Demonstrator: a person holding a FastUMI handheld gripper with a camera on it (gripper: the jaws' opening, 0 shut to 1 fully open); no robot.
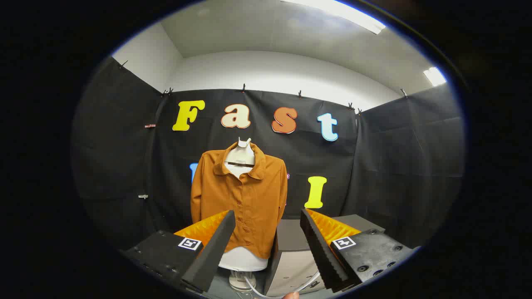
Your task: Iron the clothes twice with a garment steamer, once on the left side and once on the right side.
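Gripper [266, 218] wide open, holds nothing — orange button shirt [240, 199] on white mannequin torso [240, 157] beyond fingers.

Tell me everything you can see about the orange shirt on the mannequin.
The orange shirt is a long-sleeved, collared, buttoned garment of soft matte fabric, hanging upright on a white mannequin torso before the black booth wall. Its collar is open and its hem ends above the torso's base. The open gripper is short of it, not touching.
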